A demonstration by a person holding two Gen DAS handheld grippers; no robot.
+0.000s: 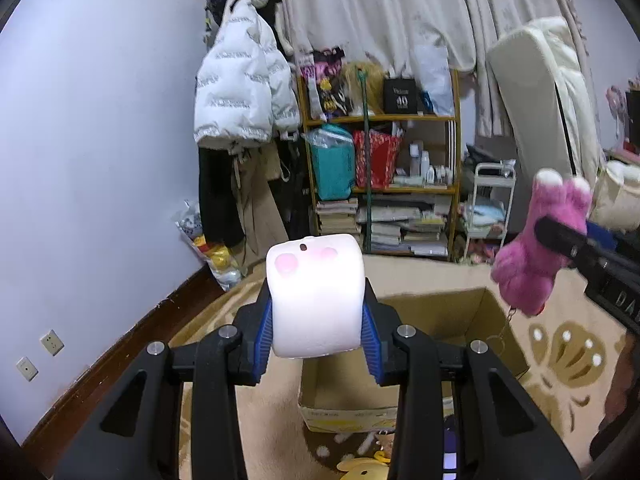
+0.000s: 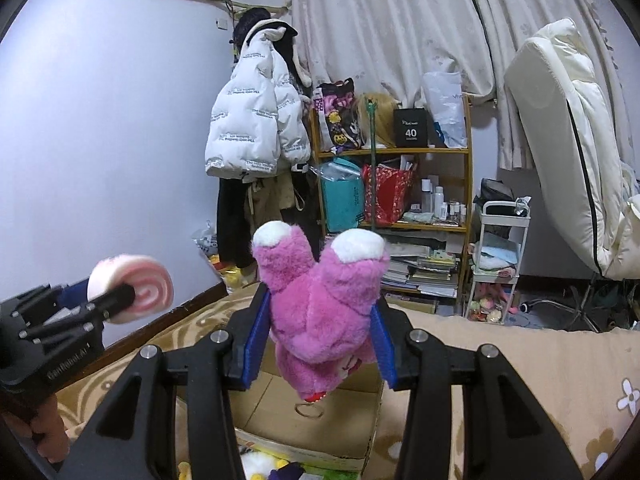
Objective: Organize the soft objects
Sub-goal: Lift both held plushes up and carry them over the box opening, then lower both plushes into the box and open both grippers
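My left gripper (image 1: 318, 320) is shut on a white roll-shaped squishy (image 1: 316, 296) with pink cheeks, held in the air above an open cardboard box (image 1: 440, 320). It also shows in the right wrist view (image 2: 132, 282) at the left, with a pink swirl end. My right gripper (image 2: 320, 332) is shut on a pink plush bear (image 2: 324, 300) with white-tipped feet, held upside down over the box (image 2: 304, 424). The bear also shows in the left wrist view (image 1: 540, 248) at the right. A key ring (image 2: 309, 411) hangs under the bear.
The box stands on a beige patterned rug (image 1: 568, 352). More plush toys (image 2: 260, 466) lie in front of it. Behind are a wooden shelf (image 1: 380, 184) full of bags and books, hanging coats (image 1: 244, 92), a white cart (image 2: 496, 260) and a propped mattress (image 2: 568, 148).
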